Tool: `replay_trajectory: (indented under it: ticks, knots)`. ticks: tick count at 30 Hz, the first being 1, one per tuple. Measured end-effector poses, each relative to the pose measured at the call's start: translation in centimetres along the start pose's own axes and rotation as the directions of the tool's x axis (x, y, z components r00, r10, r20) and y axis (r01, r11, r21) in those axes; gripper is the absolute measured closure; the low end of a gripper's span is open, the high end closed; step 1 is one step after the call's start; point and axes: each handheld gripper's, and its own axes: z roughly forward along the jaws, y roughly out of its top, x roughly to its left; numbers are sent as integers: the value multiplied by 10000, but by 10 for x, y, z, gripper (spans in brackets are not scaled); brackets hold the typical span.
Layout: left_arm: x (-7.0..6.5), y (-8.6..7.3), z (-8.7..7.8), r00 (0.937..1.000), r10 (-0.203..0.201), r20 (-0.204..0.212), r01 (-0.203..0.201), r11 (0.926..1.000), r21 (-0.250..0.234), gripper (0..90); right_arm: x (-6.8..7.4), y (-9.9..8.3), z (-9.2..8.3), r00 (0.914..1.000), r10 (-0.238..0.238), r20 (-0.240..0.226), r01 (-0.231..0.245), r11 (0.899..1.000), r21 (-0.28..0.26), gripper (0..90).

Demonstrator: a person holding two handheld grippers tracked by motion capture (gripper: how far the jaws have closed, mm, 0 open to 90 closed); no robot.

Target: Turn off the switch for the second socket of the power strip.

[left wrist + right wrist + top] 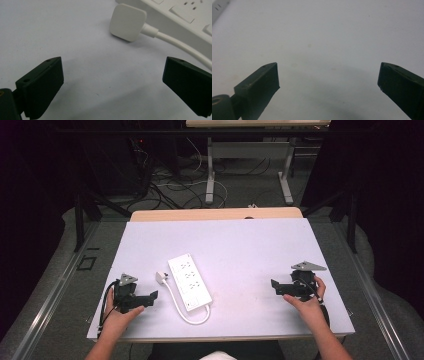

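A white power strip (189, 281) lies at an angle on the white tabletop (240, 245), left of centre. Its white cable (176, 304) loops from the near end back to a white plug (161, 277) lying loose beside the strip. In the left gripper view the plug (128, 22) lies just ahead of the jaws, with the strip (180, 15) at the upper right. My left gripper (150, 296) rests on the table near the plug, open and holding nothing (112, 82). My right gripper (277, 287) sits at the right side, open over bare table (328, 82).
The tabletop's front edge runs just below both hands. Beyond the table's far edge, a floor with tangled cables (165, 185) and white desk legs (210, 175) lies behind. A metal rail (55, 295) runs along the left side.
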Motion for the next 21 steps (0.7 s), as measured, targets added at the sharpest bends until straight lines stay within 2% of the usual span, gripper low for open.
replay_trajectory:
  ticks: [3,6,8,10,15,16,21]
  knots:
    - [-2,1,-5,10000,-41,53,41,9999,-153,33,7,-1,-7,9999,-116,-100,112,9994,-342,13]
    - [-8,3,-13,9997,-67,232,80,9982,-600,36,10,-2,-12,9999,-118,-22,117,9988,-469,11]
    - [-10,4,-15,9997,-17,245,33,9979,-651,37,9,-2,-13,10000,-56,24,58,9983,-582,10]
    - [-16,7,-19,9990,36,440,-2,9970,-772,37,8,-3,-12,10000,-23,24,25,9974,-720,10]
    - [-24,11,-22,9982,82,589,-31,9963,-857,37,7,-3,-13,10000,70,12,-69,9983,-585,11]
    - [-28,13,-23,9973,37,735,26,9964,-853,38,8,-3,-14,10000,54,65,-49,9981,-612,11]
    - [-34,20,-24,9959,56,904,27,9958,-920,38,8,-4,-18,9998,-36,185,49,9972,-744,11]
